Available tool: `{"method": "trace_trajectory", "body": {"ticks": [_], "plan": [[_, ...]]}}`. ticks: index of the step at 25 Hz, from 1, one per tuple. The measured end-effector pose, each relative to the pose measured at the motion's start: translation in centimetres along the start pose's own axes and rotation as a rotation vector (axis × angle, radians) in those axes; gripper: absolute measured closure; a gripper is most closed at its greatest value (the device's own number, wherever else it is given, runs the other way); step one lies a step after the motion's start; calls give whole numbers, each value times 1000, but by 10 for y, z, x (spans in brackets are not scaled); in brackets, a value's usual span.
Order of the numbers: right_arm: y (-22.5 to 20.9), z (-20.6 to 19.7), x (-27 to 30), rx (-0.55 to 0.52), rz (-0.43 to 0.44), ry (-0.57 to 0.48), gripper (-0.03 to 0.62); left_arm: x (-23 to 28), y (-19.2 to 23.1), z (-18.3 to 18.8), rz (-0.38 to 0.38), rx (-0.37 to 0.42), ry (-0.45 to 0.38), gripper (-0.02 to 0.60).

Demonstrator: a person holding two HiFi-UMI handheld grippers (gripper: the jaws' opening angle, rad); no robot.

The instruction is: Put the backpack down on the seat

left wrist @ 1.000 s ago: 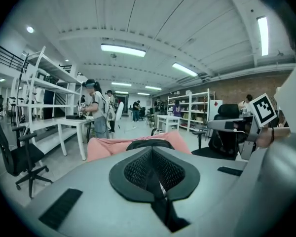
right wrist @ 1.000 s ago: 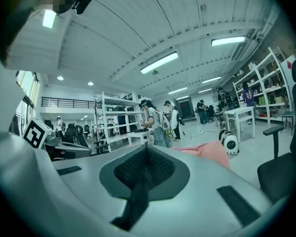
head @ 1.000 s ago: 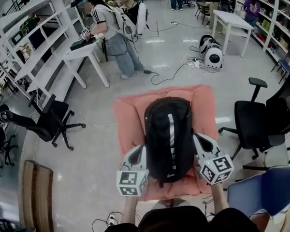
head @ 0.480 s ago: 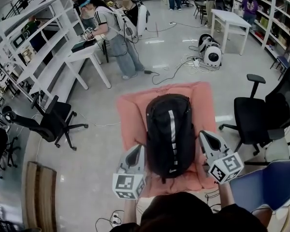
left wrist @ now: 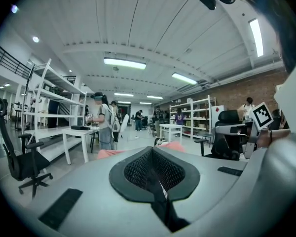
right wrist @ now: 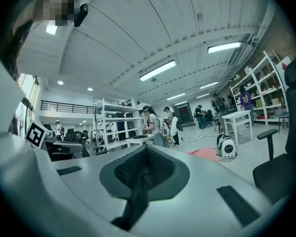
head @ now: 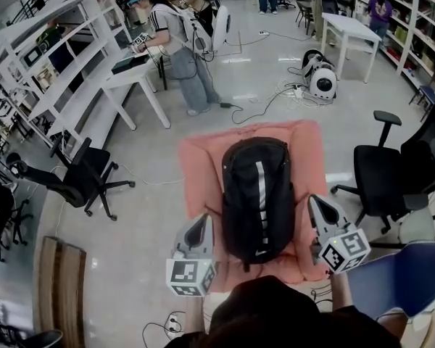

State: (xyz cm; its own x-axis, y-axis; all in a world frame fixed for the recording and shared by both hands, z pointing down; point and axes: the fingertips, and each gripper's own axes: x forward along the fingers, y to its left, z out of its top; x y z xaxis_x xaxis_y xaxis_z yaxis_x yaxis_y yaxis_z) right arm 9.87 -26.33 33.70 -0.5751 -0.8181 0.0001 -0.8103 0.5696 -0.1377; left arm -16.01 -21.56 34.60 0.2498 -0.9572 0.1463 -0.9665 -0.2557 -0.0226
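Pink seat [head: 199, 172], backpack [head: 257, 194] flat, left gripper [head: 203, 222], right gripper [head: 316, 203] flanking, fingers [left wrist: 138, 169] together.

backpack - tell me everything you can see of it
The backpack is black, apparently fabric, rounded, with a pale vertical stripe down its middle. It lies flat, lengthwise on the pink cushioned seat. The left gripper and right gripper flank it, seemingly not touching.

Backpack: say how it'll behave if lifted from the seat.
The backpack looks like soft fabric, so it would likely sag when lifted. Its rounded shape suggests some weight inside. Lying flat on the pink seat, it seems unlikely to roll.
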Motion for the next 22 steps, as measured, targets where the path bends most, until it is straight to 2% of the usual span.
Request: {"method": "trace_trajectory", "body": {"ticks": [22], "plan": [[-18,7,-3,18,-14,-17,582,9,-6,7,2,10,0,568]]}}
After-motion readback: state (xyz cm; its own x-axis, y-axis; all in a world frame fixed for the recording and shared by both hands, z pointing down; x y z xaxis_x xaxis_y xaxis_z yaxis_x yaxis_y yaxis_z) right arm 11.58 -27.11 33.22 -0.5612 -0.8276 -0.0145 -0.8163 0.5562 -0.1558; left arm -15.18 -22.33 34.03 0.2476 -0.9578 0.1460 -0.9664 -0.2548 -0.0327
